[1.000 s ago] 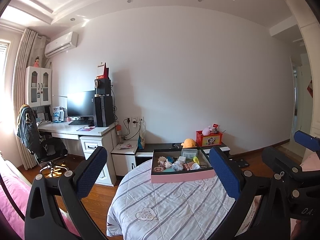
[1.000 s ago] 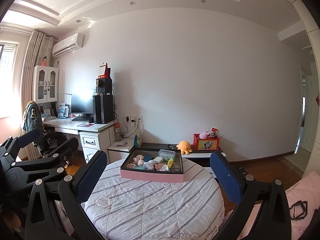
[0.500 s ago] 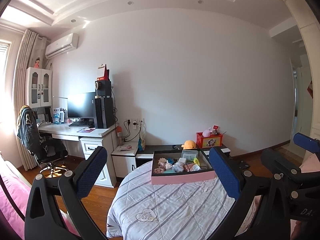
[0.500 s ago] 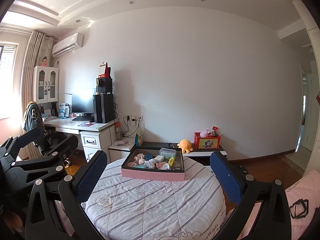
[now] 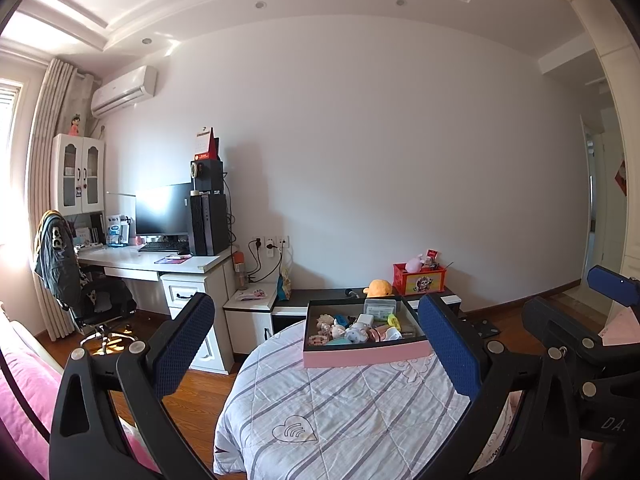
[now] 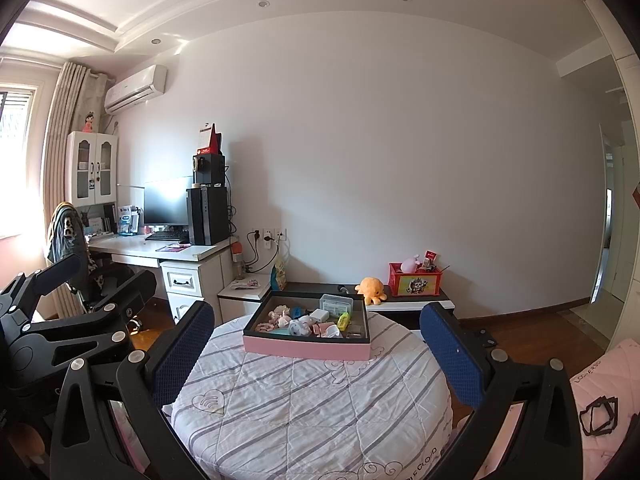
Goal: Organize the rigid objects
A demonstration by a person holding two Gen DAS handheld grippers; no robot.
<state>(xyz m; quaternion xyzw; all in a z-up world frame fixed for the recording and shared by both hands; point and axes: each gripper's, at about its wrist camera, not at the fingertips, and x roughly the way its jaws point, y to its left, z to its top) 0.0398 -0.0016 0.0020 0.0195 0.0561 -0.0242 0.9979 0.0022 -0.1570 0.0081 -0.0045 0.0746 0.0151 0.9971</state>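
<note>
While both grippers point level across the room, I hold my left gripper with jaws spread wide and empty, well short of the pink tray. My right gripper sits beside it, jaws equally wide, gripping nothing. The tray rests on the far part of the round worktop with its striped quilted cover, and small toys lie loose inside it. An orange plush sits on the low cabinet behind.
</note>
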